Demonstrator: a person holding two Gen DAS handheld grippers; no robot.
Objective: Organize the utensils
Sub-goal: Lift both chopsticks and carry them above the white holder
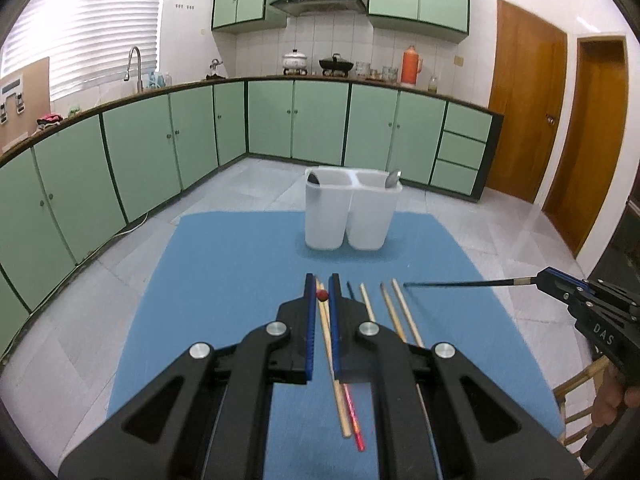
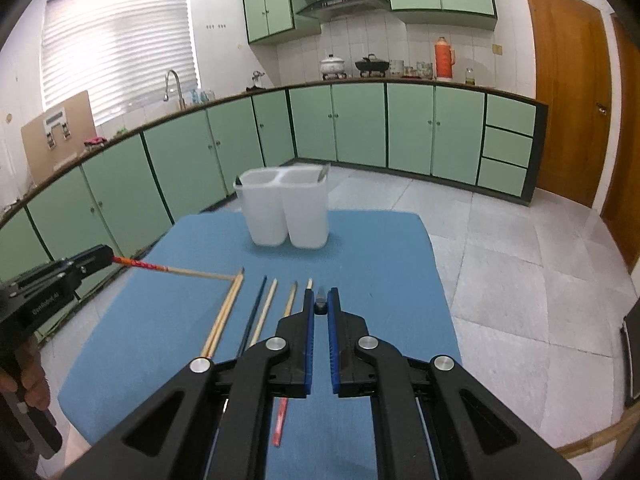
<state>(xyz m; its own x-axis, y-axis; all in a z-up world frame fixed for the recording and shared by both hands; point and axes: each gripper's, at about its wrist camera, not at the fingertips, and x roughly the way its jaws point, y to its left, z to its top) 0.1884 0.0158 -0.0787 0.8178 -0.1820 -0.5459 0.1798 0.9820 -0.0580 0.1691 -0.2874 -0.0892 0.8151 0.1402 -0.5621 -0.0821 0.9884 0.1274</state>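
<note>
My left gripper (image 1: 322,286) is clenching a red-ended chopstick (image 2: 176,270). My right gripper (image 2: 321,300) is clenching a dark chopstick (image 1: 456,283). The white holder (image 1: 346,212) is standing at 12 o'clock near the blue mat's (image 1: 224,264) far edge.

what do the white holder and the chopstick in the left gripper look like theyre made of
White holder: probably plastic, matte and faintly translucent, with smooth moulded rounded walls.
Chopstick in the left gripper: looks like wood or bamboo, pale tan and unglossy along the shaft, with a red painted or lacquered end at the left gripper.
</note>
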